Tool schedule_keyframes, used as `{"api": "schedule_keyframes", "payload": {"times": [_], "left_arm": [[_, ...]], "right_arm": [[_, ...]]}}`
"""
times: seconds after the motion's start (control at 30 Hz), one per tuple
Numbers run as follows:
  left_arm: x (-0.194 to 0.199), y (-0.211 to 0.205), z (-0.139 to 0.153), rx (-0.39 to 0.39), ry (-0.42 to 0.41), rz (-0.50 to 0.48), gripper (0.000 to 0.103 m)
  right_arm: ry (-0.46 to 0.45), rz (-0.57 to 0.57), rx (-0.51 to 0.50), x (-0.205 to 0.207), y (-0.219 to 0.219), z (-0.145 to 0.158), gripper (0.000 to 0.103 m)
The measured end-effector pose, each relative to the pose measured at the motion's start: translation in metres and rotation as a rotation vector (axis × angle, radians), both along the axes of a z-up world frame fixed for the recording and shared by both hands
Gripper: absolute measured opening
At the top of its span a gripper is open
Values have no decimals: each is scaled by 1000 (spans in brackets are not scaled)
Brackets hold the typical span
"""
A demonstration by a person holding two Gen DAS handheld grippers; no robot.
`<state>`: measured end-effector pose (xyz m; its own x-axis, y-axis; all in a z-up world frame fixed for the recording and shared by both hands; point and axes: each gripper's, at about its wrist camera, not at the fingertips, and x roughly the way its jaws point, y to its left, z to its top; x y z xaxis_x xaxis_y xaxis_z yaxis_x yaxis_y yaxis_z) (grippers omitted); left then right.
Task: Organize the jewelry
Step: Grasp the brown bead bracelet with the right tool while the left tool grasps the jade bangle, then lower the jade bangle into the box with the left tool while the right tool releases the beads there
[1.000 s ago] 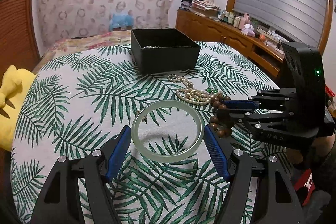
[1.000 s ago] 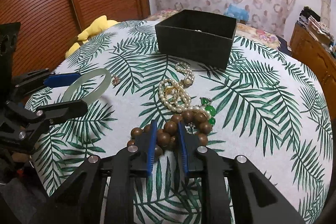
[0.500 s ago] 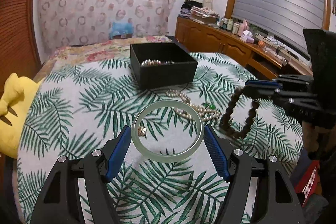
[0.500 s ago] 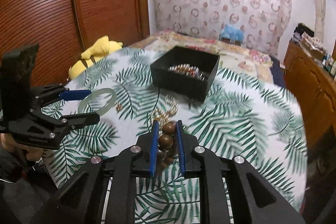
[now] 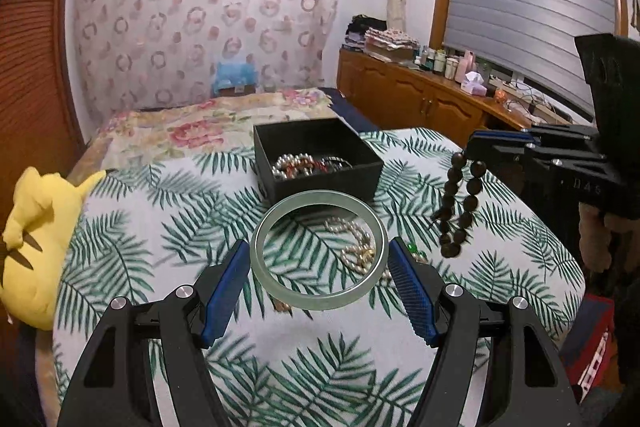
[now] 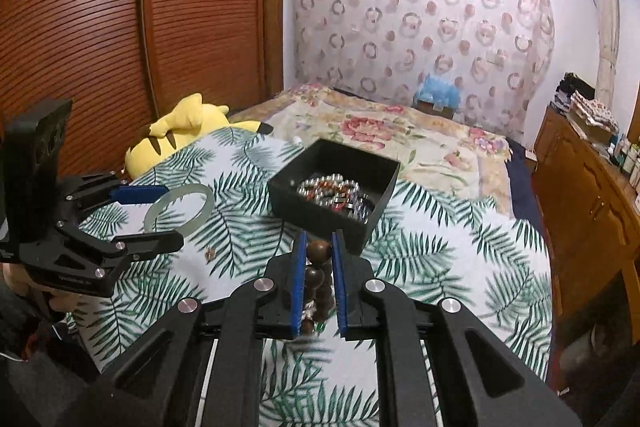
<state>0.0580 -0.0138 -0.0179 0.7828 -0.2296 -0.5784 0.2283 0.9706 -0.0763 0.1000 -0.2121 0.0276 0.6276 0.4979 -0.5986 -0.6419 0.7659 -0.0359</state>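
The left gripper (image 5: 320,275) is clamped across the jade bangle (image 5: 319,250); the right gripper (image 6: 319,259) is closed on the wooden bead bracelet (image 5: 460,203), apparently by one bead. Both should be carried level over the black box (image 6: 376,163) before being released, since the hanging loop may swing.

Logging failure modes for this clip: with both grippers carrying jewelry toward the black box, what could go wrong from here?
1. The jade bangle is held only at its sides by the left gripper; smooth and rigid, it might slip out.
2. The wooden bead bracelet hangs loose below the right gripper and could catch the black box wall.
3. Both grippers may crowd each other over the box.
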Motion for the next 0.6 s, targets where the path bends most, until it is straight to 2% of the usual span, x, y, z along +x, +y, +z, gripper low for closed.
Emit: {"api": "schedule_keyframes", "payload": {"times": [0.33, 0.6], "left_arm": [[40, 1, 11, 13, -10, 10, 68], [72, -2, 14, 30, -5, 8, 68]], "right_arm": [[-60, 19, -14, 42, 11, 30, 14], [-64, 45, -2, 84, 25, 36, 14]]}}
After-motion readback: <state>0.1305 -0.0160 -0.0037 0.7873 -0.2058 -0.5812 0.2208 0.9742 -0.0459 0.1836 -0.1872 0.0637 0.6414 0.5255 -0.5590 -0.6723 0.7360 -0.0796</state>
